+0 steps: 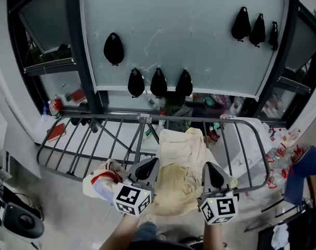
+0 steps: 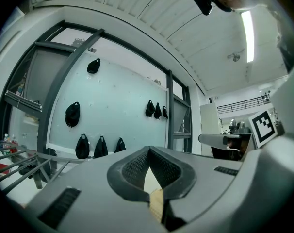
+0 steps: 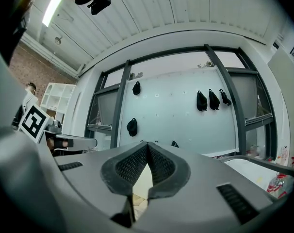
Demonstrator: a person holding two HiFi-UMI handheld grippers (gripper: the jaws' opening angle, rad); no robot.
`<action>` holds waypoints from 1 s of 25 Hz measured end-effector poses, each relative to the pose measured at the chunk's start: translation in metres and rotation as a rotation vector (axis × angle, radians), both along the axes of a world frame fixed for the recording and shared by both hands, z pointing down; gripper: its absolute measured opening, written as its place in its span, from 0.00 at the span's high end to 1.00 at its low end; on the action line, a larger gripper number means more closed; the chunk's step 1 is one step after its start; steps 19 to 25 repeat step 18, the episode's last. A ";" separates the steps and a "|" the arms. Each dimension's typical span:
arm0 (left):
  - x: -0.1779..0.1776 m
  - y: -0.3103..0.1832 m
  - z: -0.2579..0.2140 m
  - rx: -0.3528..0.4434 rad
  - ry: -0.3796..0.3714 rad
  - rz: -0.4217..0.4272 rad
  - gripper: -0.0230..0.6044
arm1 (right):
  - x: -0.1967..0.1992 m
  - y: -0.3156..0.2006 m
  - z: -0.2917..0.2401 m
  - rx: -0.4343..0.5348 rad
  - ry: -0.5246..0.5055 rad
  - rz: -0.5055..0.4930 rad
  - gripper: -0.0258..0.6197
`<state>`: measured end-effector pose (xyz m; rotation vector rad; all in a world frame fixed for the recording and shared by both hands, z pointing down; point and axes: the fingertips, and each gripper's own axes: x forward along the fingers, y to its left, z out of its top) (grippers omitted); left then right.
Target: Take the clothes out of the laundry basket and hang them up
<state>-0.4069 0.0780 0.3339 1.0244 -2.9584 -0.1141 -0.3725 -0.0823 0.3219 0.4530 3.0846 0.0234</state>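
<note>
Nearest the person, the left gripper (image 1: 147, 170) and the right gripper (image 1: 213, 175) are both clenching the near hem of the cream garment (image 1: 184, 155). In each gripper view a sliver of pale cloth is showing in the closed seam of the jaws, so the bite looks thin and close to the edge. The left gripper view (image 2: 152, 178) is showing a little more fabric caught than the right gripper view (image 3: 142, 176).

The garment is lying draped over the drying rack (image 1: 241, 121), its far end hanging across the top rail and its middle bunching in folds. To hang it well, I judge that the two grippers should be drawing apart evenly, pulling the hem taut and flat, with the pinch held firm so the thin cloth is not slipping out.

A white-and-red garment (image 1: 100, 184) is lying just left of the left gripper and should be left undisturbed. The laundry basket is not showing in any view. Beyond the rack, black bags (image 1: 158, 82) are hanging on the pale wall panel.
</note>
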 end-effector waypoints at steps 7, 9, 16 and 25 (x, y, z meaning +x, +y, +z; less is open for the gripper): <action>0.003 -0.001 -0.004 -0.010 -0.011 0.005 0.93 | 0.004 -0.002 0.000 0.007 0.000 0.004 0.96; 0.002 -0.001 -0.004 -0.015 -0.011 0.007 0.93 | 0.003 -0.002 0.001 0.008 0.003 0.004 0.96; 0.001 0.001 -0.002 -0.014 -0.012 0.017 0.93 | 0.001 0.001 0.002 0.019 0.005 0.007 0.96; 0.000 0.002 0.001 -0.014 -0.011 0.019 0.93 | 0.000 0.003 0.005 0.021 0.006 0.009 0.96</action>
